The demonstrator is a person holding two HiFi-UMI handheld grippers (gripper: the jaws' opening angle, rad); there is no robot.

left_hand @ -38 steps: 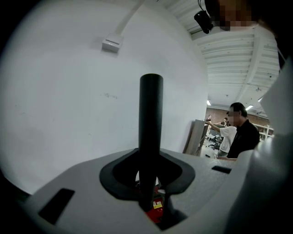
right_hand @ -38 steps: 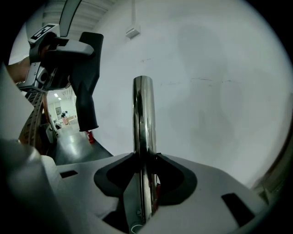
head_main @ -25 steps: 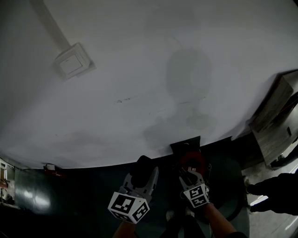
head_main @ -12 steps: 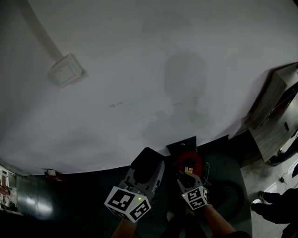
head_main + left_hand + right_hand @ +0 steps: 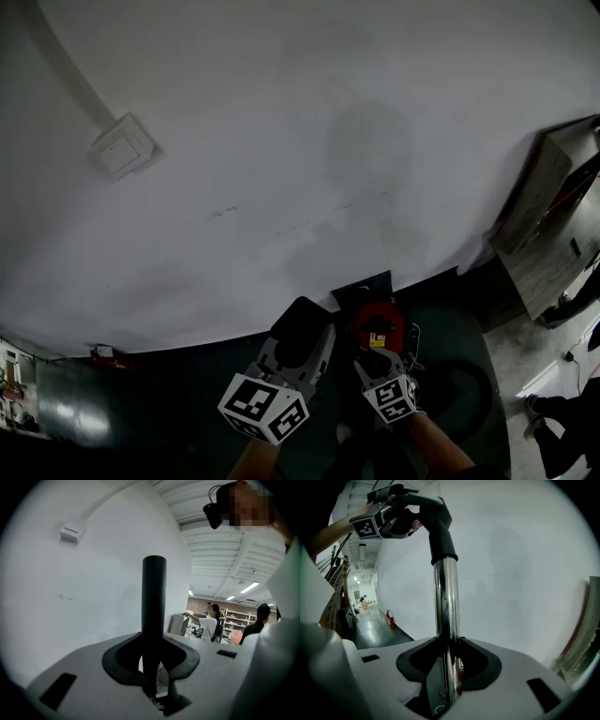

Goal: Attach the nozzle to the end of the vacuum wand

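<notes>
At the upper end of the wand (image 5: pixel 445 611), the black nozzle (image 5: pixel 439 529) stood with its collar around the chrome tube. Above the collar it bent sideways into the left hand-held gripper (image 5: pixel 298 349). The left jaws pinched the nozzle's straight black stem, which rose between them in the left gripper view. The right hand-held gripper (image 5: pixel 379 358) was clamped on the wand lower down, with the tube upright between its pads.

Change over the preceding second: in the head view the left hand-held gripper had travelled up and towards the right one. This carried the nozzle to a position just beside the red part (image 5: pixel 377 326) that showed beyond the right gripper. The right hand-held gripper had kept almost still, and neither pair of jaws had altered its grip.

Interpretation: the joining stroke appeared to be finished or nearly so, since collar and tube already met with no gap showing. Whether the joint had locked could not be told from these views. A further push along the tube's axis, with the wand braced, would probably confirm it.

Surroundings: a pale wall (image 5: pixel 281 141) with a switch box (image 5: pixel 119 147) lay behind the work, and a dark floor (image 5: pixel 169 394) lay below.
</notes>
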